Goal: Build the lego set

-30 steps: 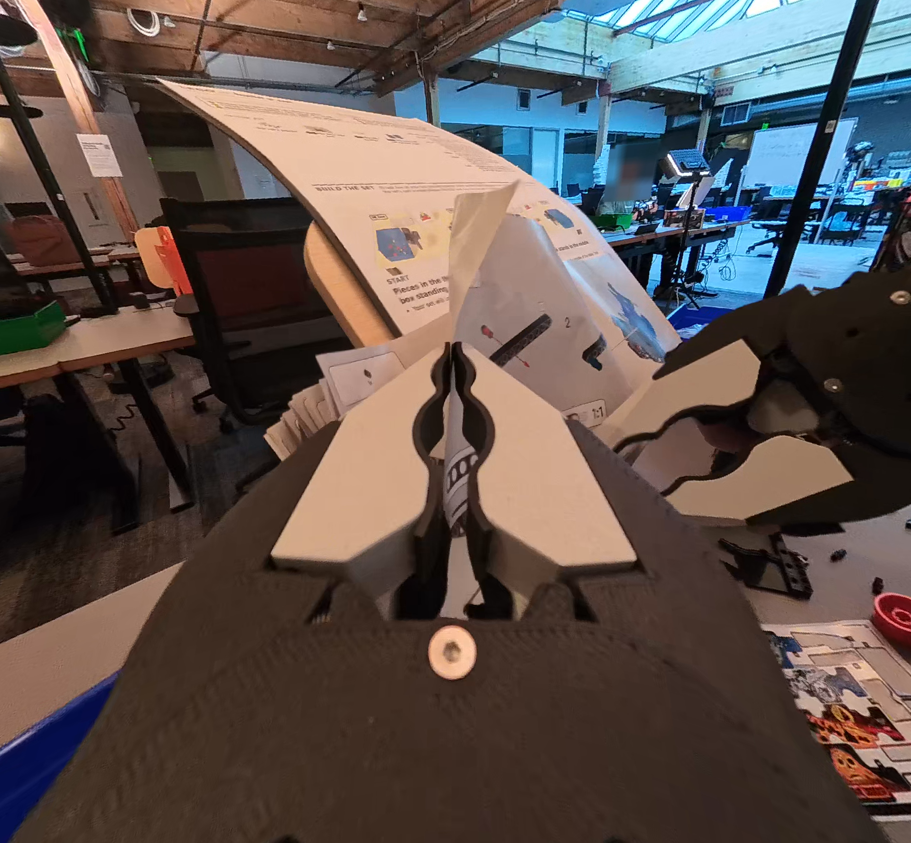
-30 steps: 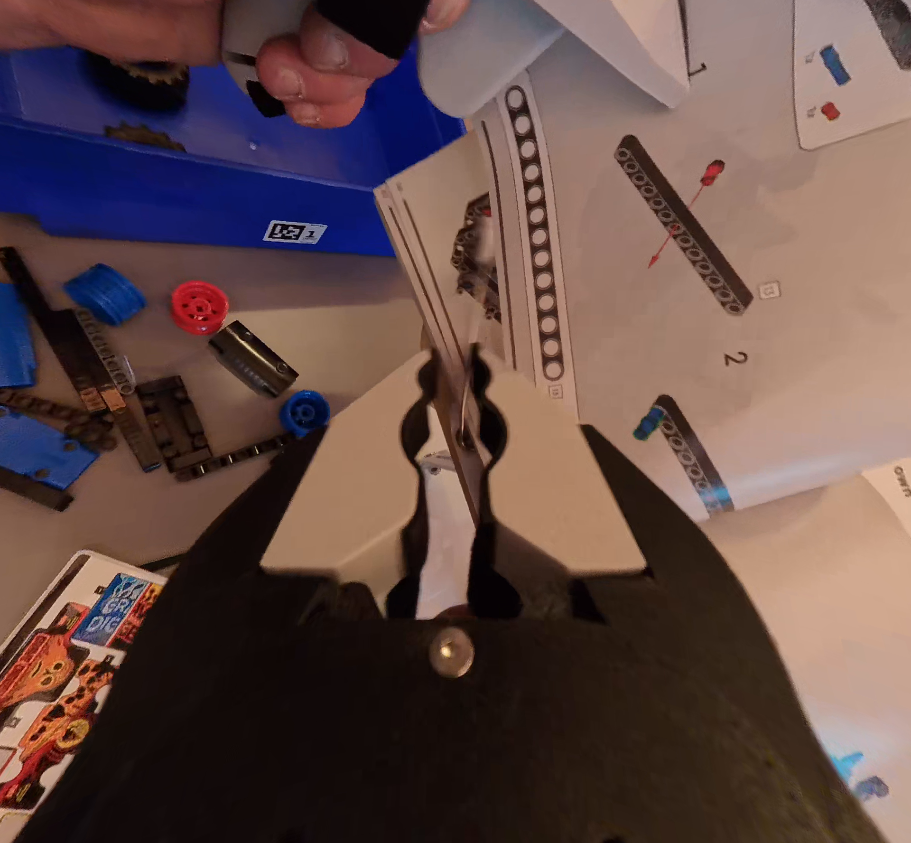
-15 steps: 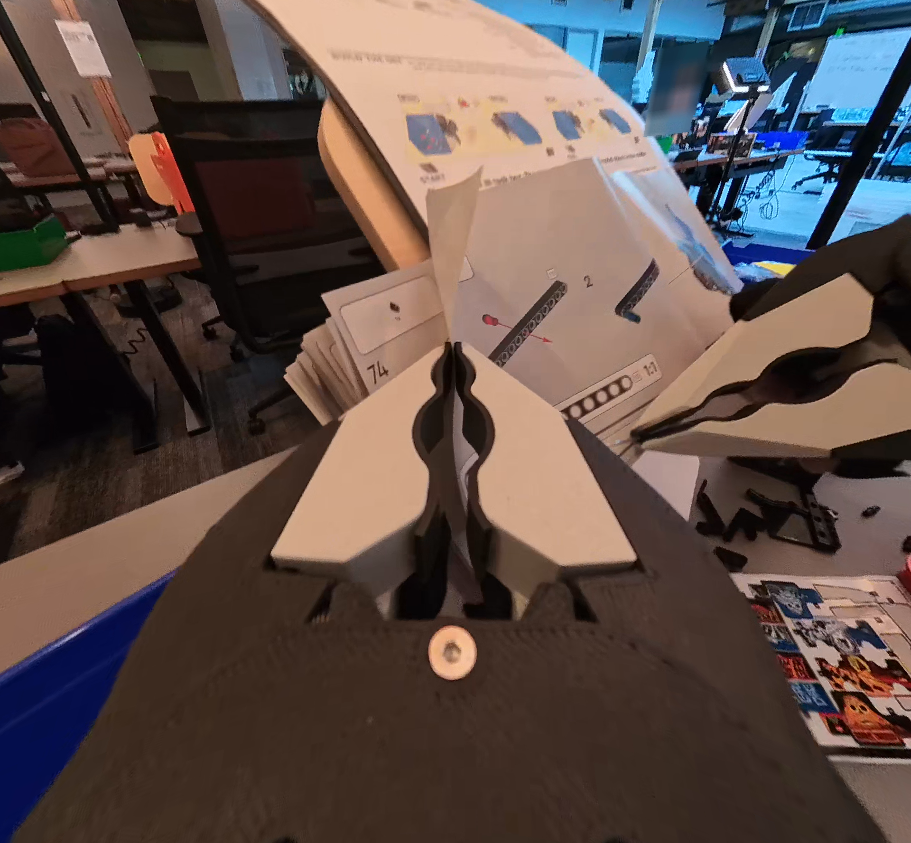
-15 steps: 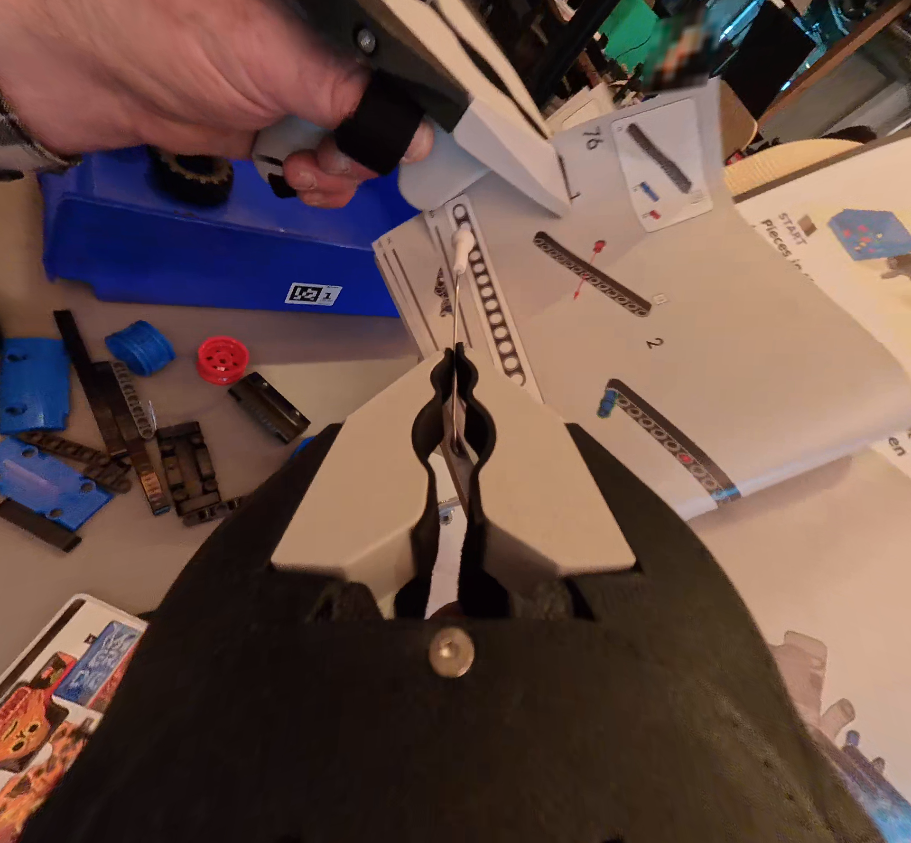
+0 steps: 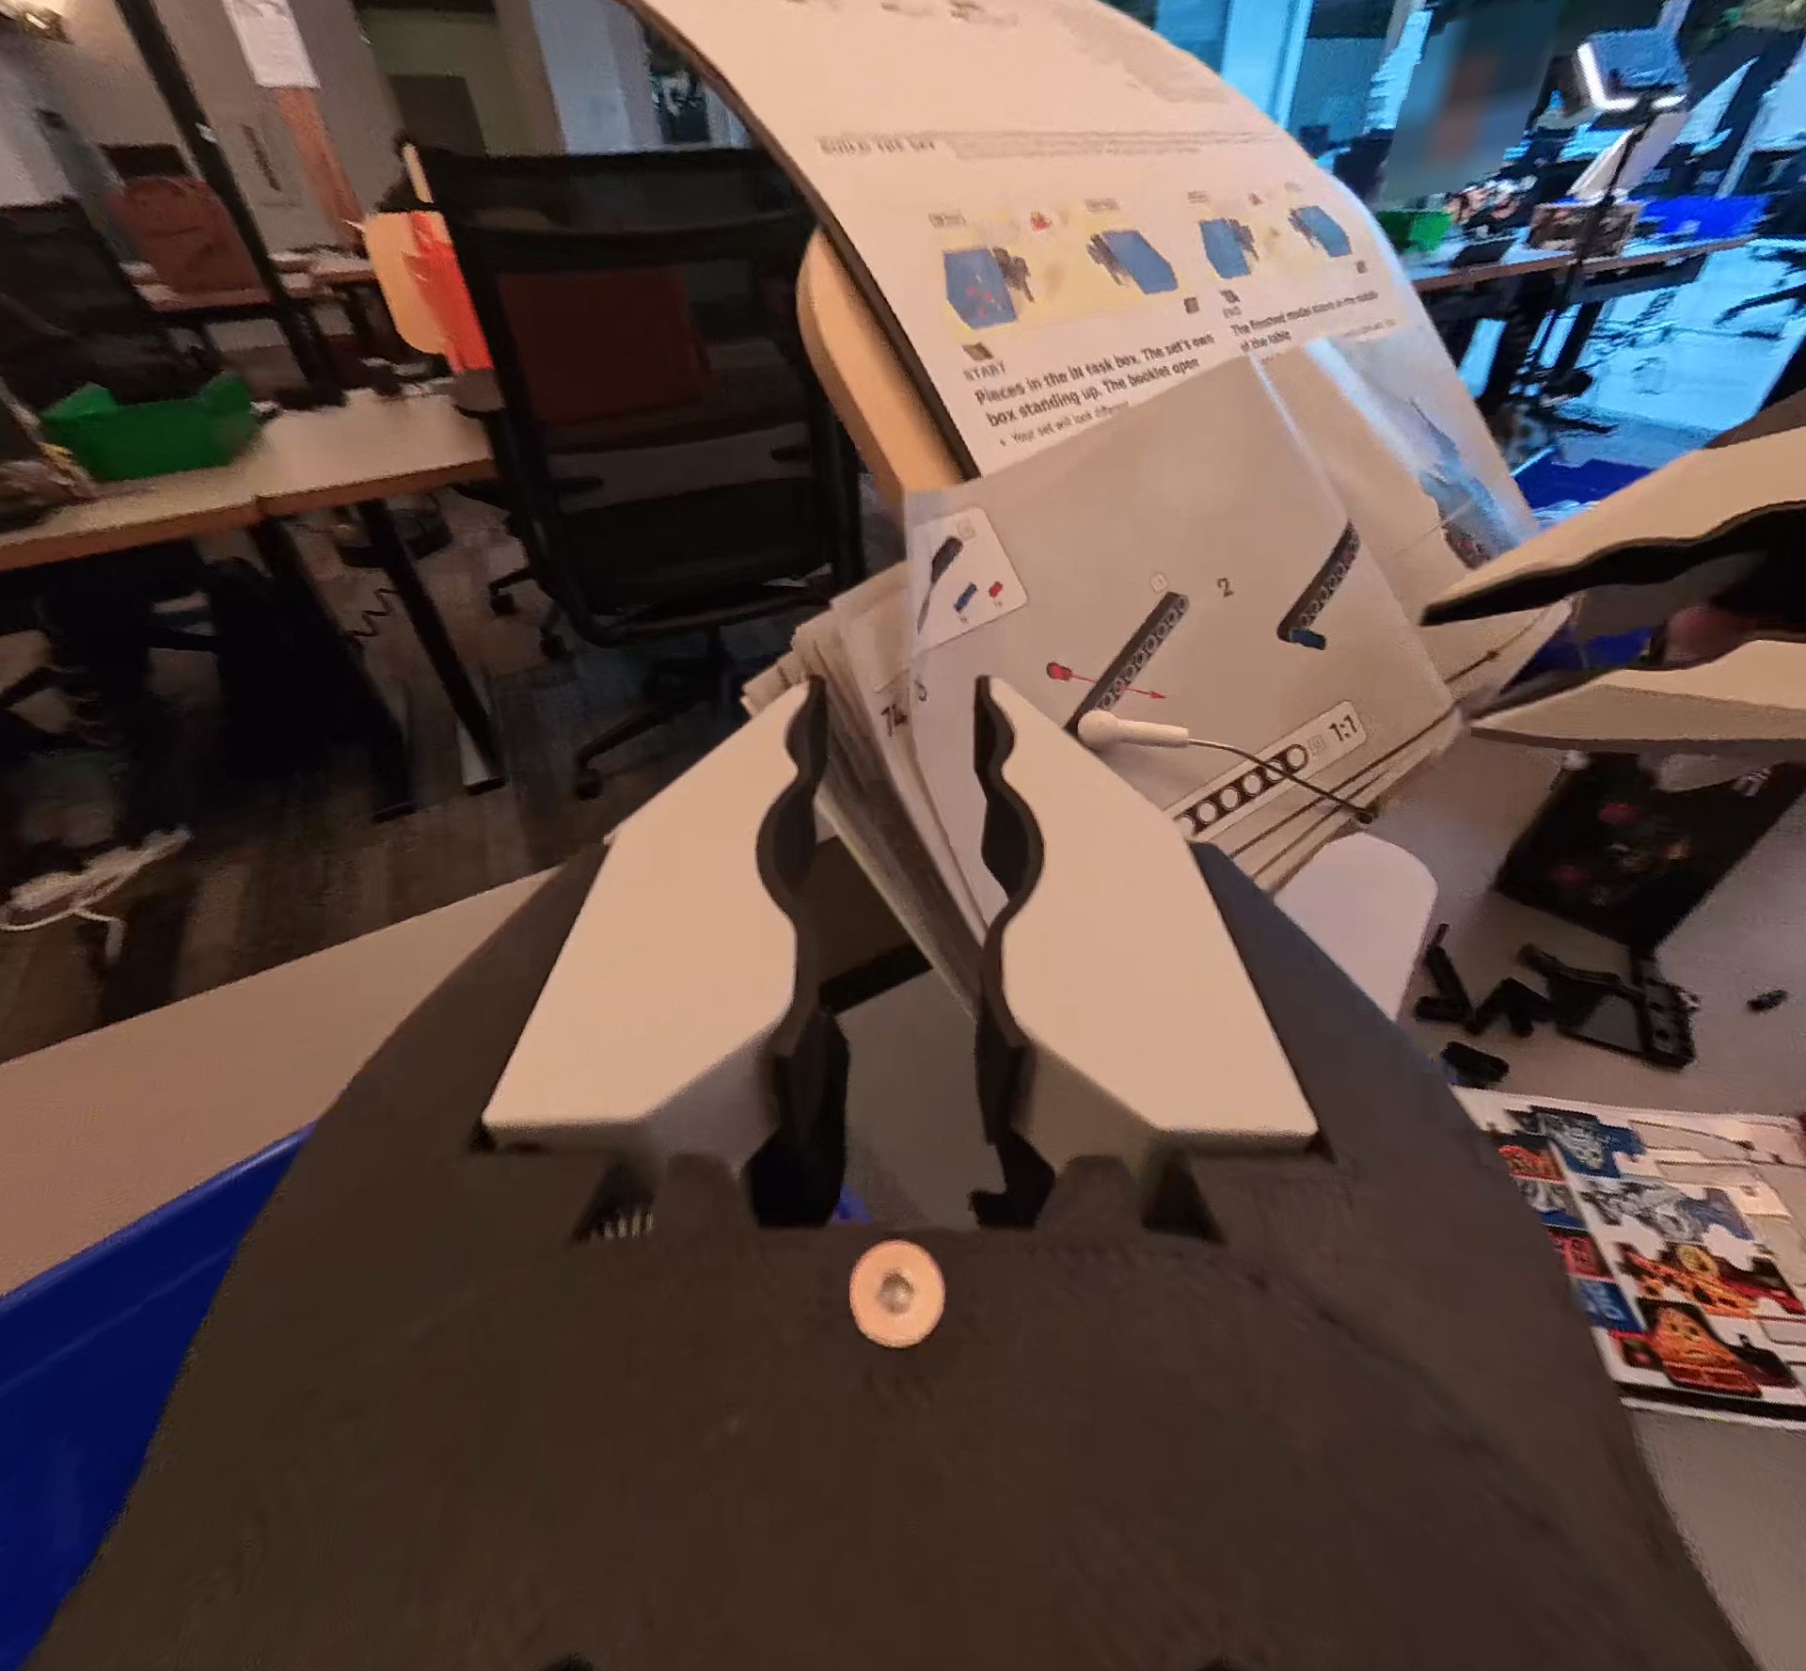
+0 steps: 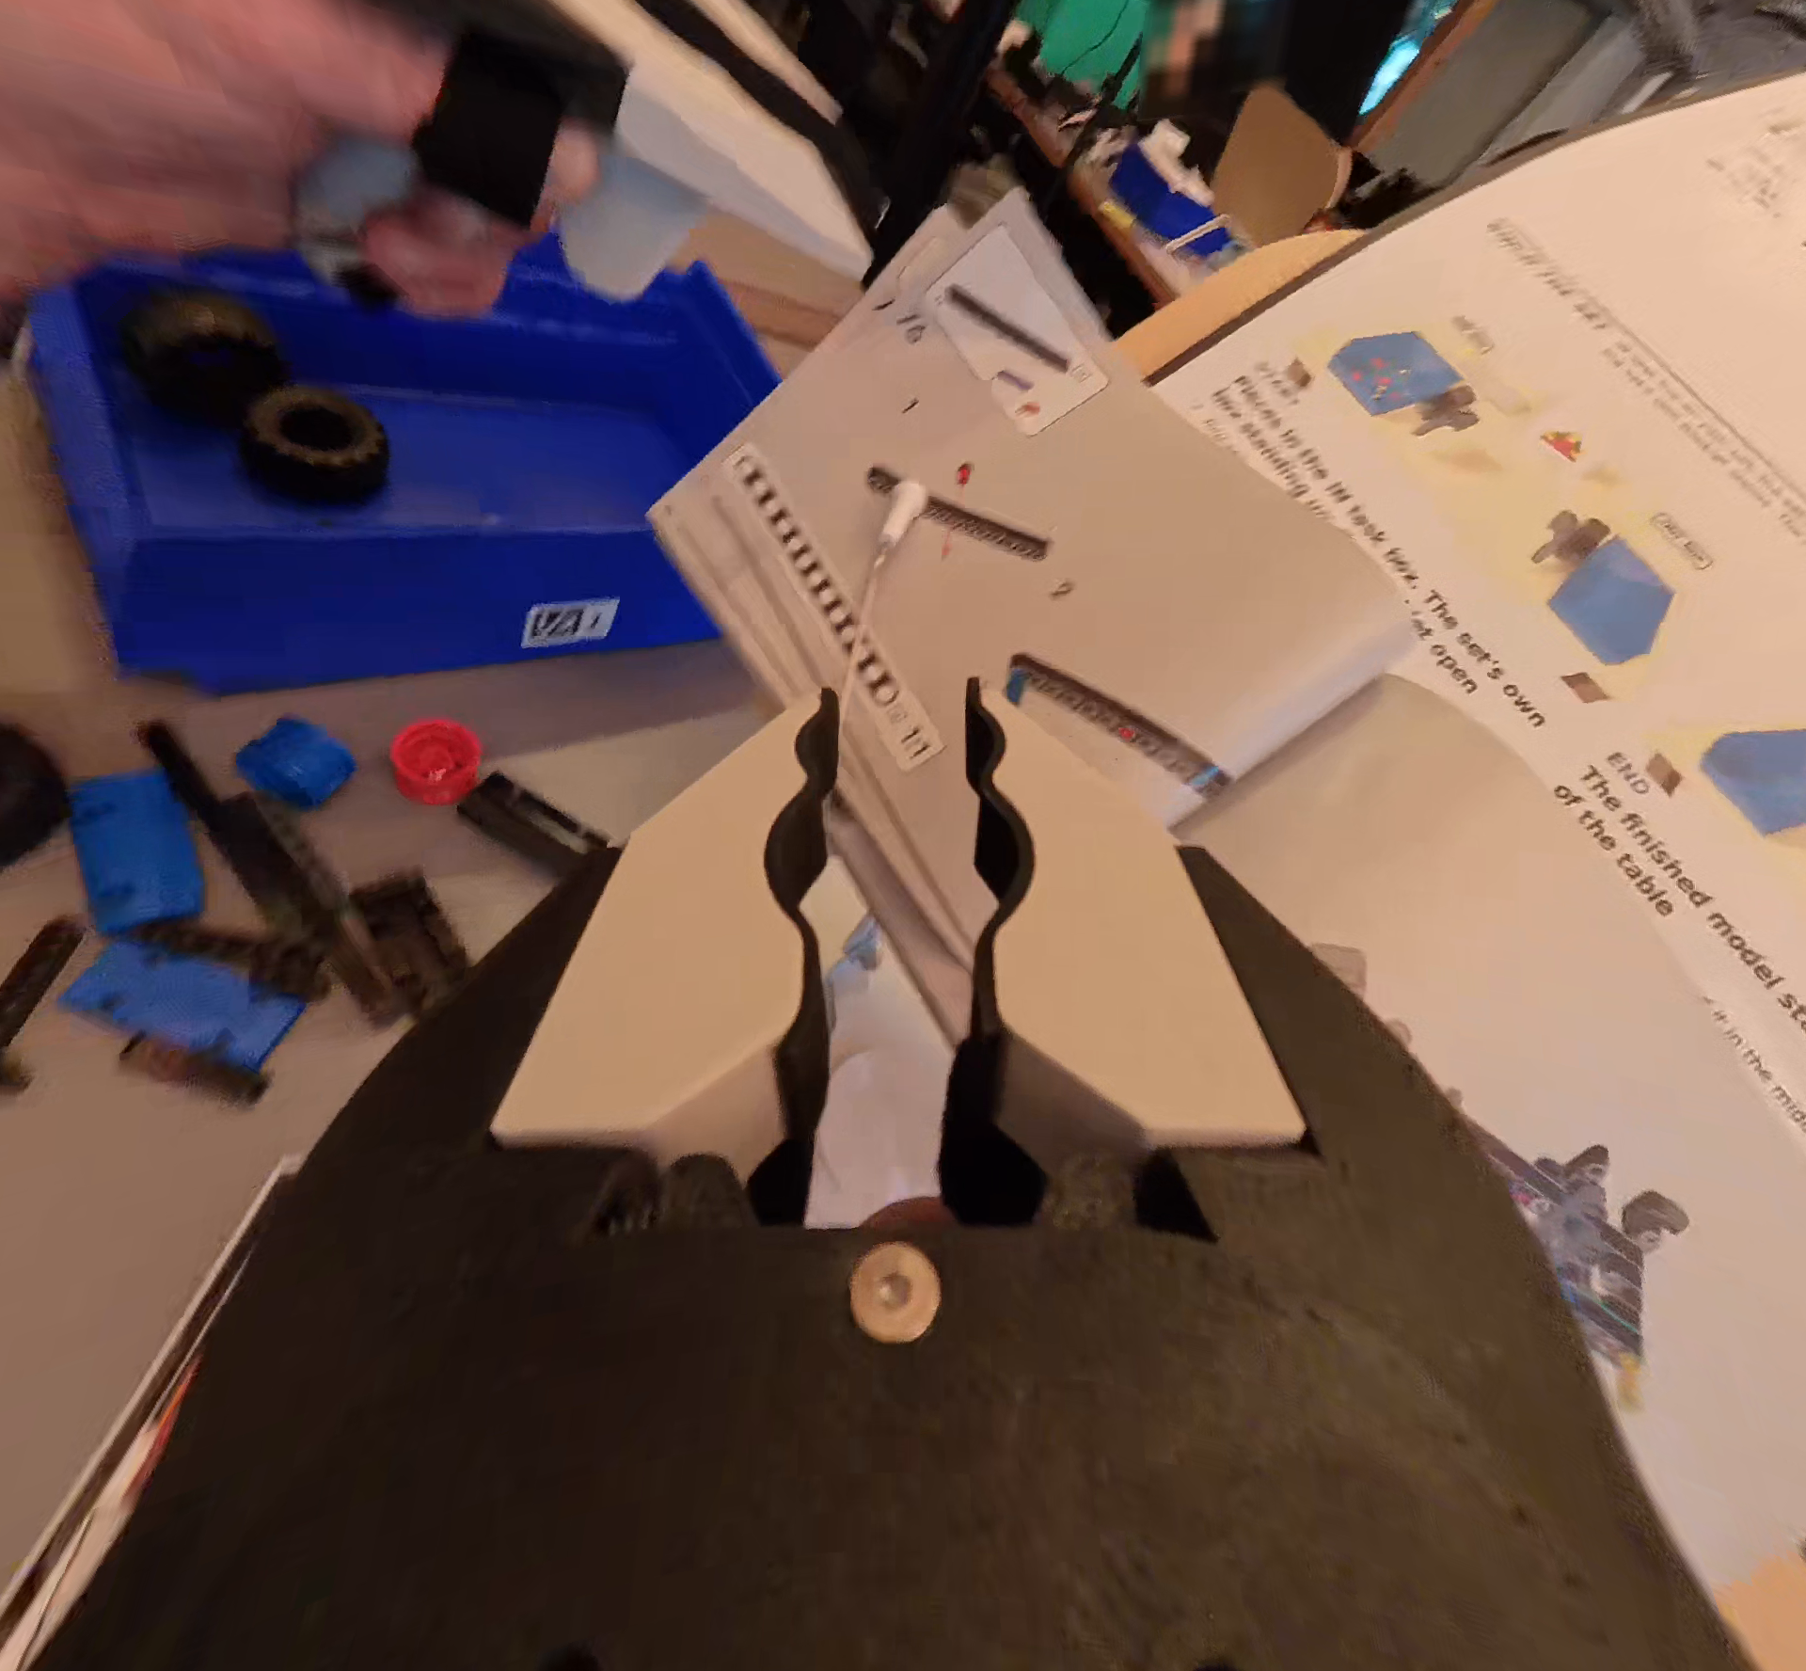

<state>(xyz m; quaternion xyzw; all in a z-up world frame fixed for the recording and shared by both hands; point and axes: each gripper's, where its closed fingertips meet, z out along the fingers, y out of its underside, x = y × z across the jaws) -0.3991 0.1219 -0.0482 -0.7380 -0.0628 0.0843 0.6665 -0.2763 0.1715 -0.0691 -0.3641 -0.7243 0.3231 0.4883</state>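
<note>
The instruction booklet (image 5: 1202, 647) stands open, leaning on a big curved instruction board (image 5: 1026, 207). A white clip on a wire (image 5: 1124, 730) lies across its open page. My left gripper (image 5: 897, 695) is open, its fingers either side of the booklet's left page edges without pinching them. My right gripper (image 6: 899, 700) is open too, with the booklet's (image 6: 1075, 568) lower corner between its fingers. Each gripper shows in the other's view: the right one (image 5: 1456, 671) at the booklet's right edge, the left one (image 6: 845, 187) held by a hand (image 6: 147, 60).
A blue bin (image 6: 440, 549) holding two black tyres (image 6: 313, 441) stands left of the booklet. A red wheel hub (image 6: 435, 759), blue pieces (image 6: 293, 759) and black beams (image 6: 293, 891) lie loose on the table. A sticker sheet (image 5: 1661, 1253) lies at the front. My right fingertips sit around 15 centimeters from my left ones.
Both grippers were shut on booklet pages; both have opened and let go. The lifted page has dropped flat, and the booklet now stands open with the clip across it.
</note>
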